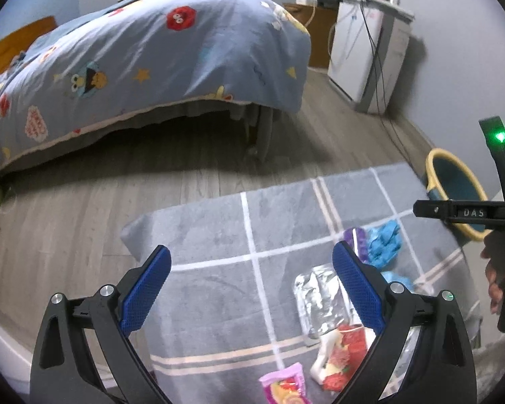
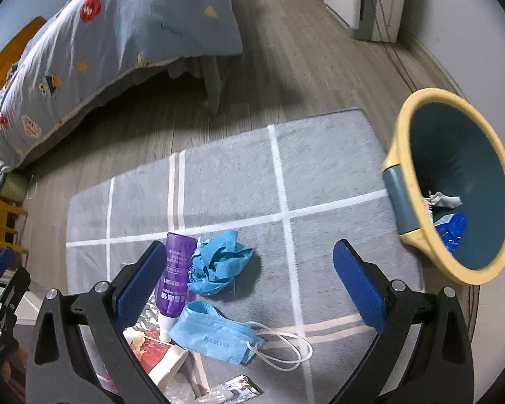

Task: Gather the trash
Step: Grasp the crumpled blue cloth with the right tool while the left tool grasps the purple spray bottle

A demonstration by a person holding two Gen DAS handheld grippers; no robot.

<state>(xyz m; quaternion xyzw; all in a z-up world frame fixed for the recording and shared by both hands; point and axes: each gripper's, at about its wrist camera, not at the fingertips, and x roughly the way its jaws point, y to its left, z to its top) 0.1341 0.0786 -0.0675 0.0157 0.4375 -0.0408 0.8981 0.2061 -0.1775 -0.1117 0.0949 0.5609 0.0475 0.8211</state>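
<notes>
Litter lies on a grey checked rug (image 2: 320, 168). In the right wrist view I see a crumpled blue paper (image 2: 217, 264), a purple bottle (image 2: 175, 276), a blue face mask (image 2: 215, 331) and a red-printed wrapper (image 2: 158, 350). My right gripper (image 2: 249, 277) hovers open above them, nothing between its fingers. A blue bin with a yellow rim (image 2: 404, 128) stands to the right, some trash inside. In the left wrist view my left gripper (image 1: 250, 282) is open over the rug; a silver foil packet (image 1: 320, 303), a red wrapper (image 1: 343, 360) and a pink wrapper (image 1: 284, 383) lie below it.
A bed with a blue cartoon quilt (image 1: 151, 60) stands beyond the rug on the wood floor (image 1: 67, 208). A white appliance (image 1: 360, 54) with cables sits by the far wall. The other gripper, held in a hand (image 1: 498, 279), shows at the right of the left wrist view.
</notes>
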